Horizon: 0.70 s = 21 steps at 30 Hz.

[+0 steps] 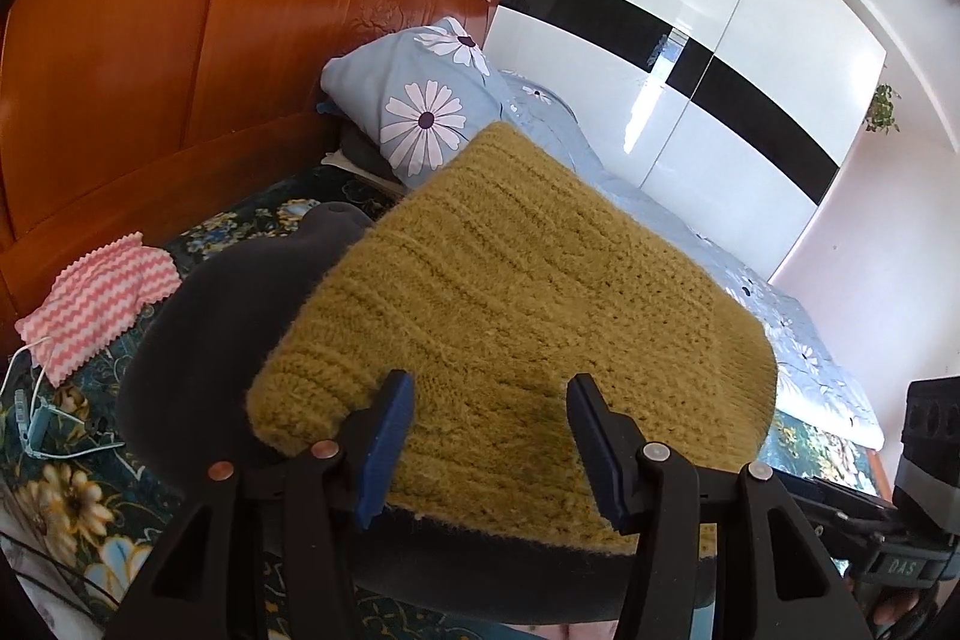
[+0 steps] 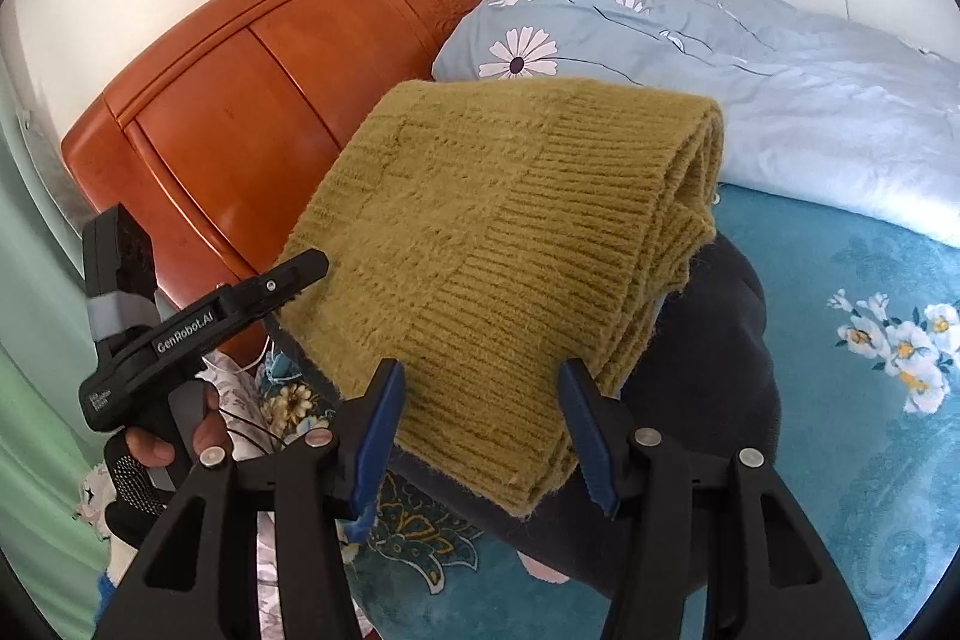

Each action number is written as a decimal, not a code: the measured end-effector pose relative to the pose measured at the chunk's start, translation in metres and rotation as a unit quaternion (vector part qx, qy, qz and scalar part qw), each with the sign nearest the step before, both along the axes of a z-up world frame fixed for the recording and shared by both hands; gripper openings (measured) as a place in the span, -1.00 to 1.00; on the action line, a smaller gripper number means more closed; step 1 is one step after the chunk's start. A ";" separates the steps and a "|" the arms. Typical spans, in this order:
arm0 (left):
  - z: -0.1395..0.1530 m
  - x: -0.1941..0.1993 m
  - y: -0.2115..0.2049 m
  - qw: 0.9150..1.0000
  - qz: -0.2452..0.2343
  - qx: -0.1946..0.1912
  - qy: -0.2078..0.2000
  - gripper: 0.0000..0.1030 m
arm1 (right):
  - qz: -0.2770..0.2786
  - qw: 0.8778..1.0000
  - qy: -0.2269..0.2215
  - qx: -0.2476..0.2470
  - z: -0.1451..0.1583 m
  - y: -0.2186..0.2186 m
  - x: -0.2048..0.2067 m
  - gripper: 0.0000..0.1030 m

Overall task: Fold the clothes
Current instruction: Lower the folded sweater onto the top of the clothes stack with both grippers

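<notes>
A folded mustard-yellow knitted sweater (image 1: 492, 292) lies on top of a dark grey garment (image 1: 222, 316) on the bed. It also shows in the right wrist view (image 2: 498, 244), stacked on the dark garment (image 2: 708, 376). My left gripper (image 1: 489, 442) is open, its blue-padded fingers spread over the sweater's near edge. My right gripper (image 2: 480, 430) is open too, its fingers on either side of the sweater's near corner. The left gripper (image 2: 300, 274) shows from the side in the right wrist view, at the sweater's left edge.
A wooden headboard (image 1: 180, 40) stands behind. A blue daisy-print pillow (image 1: 420, 100) and quilt (image 2: 810, 88) lie beyond the sweater. A pink zigzag cloth (image 1: 96, 304) and a white cable (image 1: 36, 400) lie to the left. The floral bedsheet (image 2: 870, 430) extends right.
</notes>
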<state>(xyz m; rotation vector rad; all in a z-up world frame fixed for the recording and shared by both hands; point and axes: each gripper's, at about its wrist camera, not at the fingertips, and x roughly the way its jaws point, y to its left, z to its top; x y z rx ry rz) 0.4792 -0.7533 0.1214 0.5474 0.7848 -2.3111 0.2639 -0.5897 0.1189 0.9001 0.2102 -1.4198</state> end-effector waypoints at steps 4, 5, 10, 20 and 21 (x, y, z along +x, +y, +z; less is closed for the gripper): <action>0.003 0.002 0.005 1.000 0.002 0.005 0.010 0.12 | 0.006 1.000 0.012 -0.001 0.003 0.003 0.007 0.08; 0.004 0.003 0.006 1.000 0.002 0.008 0.015 0.12 | 0.007 1.000 0.012 -0.002 0.004 0.004 0.008 0.08; 0.011 0.007 0.015 1.000 0.001 0.010 0.028 0.13 | 0.005 1.000 0.023 -0.002 0.009 0.014 0.013 0.08; 0.018 0.013 0.071 0.999 0.014 -0.036 0.014 0.29 | 0.011 0.999 0.043 -0.018 0.007 0.048 0.028 0.08; 0.018 0.014 0.078 0.999 0.016 -0.041 0.013 0.32 | 0.012 0.999 0.046 -0.015 0.004 0.052 0.030 0.08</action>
